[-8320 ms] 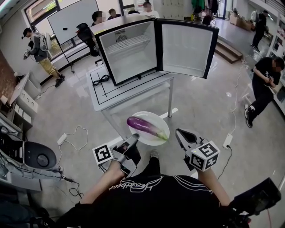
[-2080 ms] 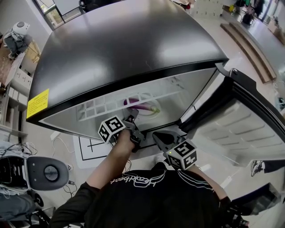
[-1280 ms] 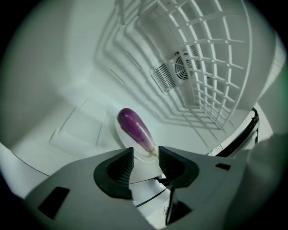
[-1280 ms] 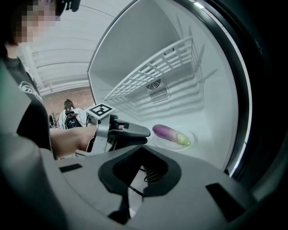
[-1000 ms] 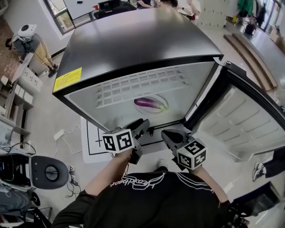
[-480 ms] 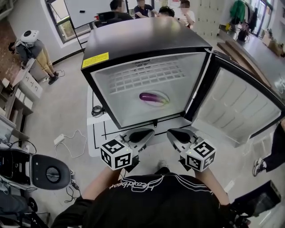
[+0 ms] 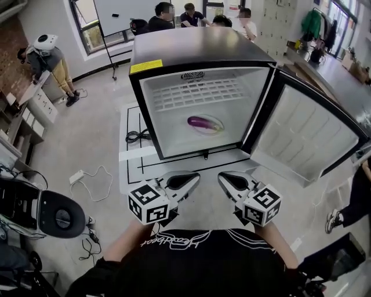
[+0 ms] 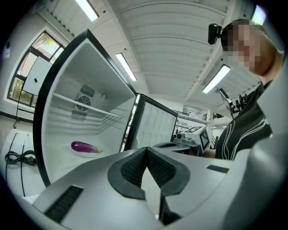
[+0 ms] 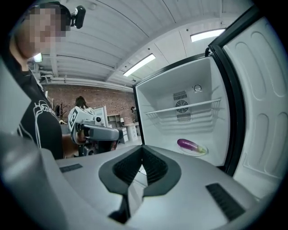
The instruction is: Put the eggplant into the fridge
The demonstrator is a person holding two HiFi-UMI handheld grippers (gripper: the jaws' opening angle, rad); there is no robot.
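The purple eggplant [image 7: 203,122] lies on a white plate [image 7: 219,126] on the floor of the open black fridge [image 7: 197,52], below its wire shelf. The fridge door [image 7: 301,139] stands swung out to the right. My left gripper [image 7: 196,176] and right gripper [image 7: 221,177] are side by side in front of the fridge opening, well short of the eggplant. Both are shut with nothing between their pads. The left gripper view shows the eggplant [image 8: 83,146] beyond the closed left gripper [image 8: 146,149]. In the right gripper view the eggplant [image 9: 188,144] lies past the closed right gripper [image 9: 142,151].
The fridge stands on a white table [image 7: 130,168] marked with black tape, with a coiled black cable [image 7: 134,137] at its left. Several people sit behind the fridge [image 7: 164,13]; one person stands at far left [image 7: 49,58]. Grey equipment [image 7: 52,214] is low on the left.
Both grippers have drawn back from the fridge and risen. The left gripper's jaws, open a second ago, are closed. The eggplant stays on its plate inside.
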